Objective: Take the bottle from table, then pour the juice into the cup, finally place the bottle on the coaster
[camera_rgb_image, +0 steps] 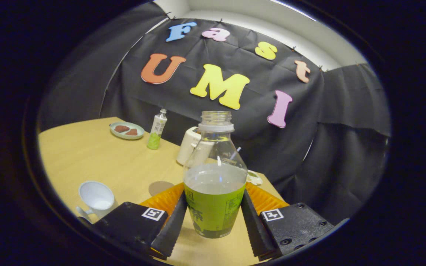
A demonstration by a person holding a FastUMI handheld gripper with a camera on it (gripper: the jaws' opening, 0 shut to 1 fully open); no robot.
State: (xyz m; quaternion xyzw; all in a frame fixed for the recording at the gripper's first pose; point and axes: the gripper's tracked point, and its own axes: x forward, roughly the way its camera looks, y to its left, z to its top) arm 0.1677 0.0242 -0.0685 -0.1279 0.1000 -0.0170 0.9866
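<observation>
Black cloth backs a wooden table (98, 159). At lower centre the hand-held gripper (213, 216) clamps the uncapped bottle (215, 177) by its labelled belly, upright so nothing spills; the cup (96, 197) waits lower left, coaster (160, 187) between.

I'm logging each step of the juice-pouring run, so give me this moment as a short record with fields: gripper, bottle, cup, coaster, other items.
gripper: gripper shut on the bottle, one finger pressing each side of the label
bottle: open bottle, cap off, upright, part full of liquid, green label low on its body
cup: white cup on the table, to the left of the fingers, upright
coaster: round coaster flat on the table, between cup and bottle, bare
other items: small capped bottle, plate with brown pieces, white container behind the held bottle
</observation>
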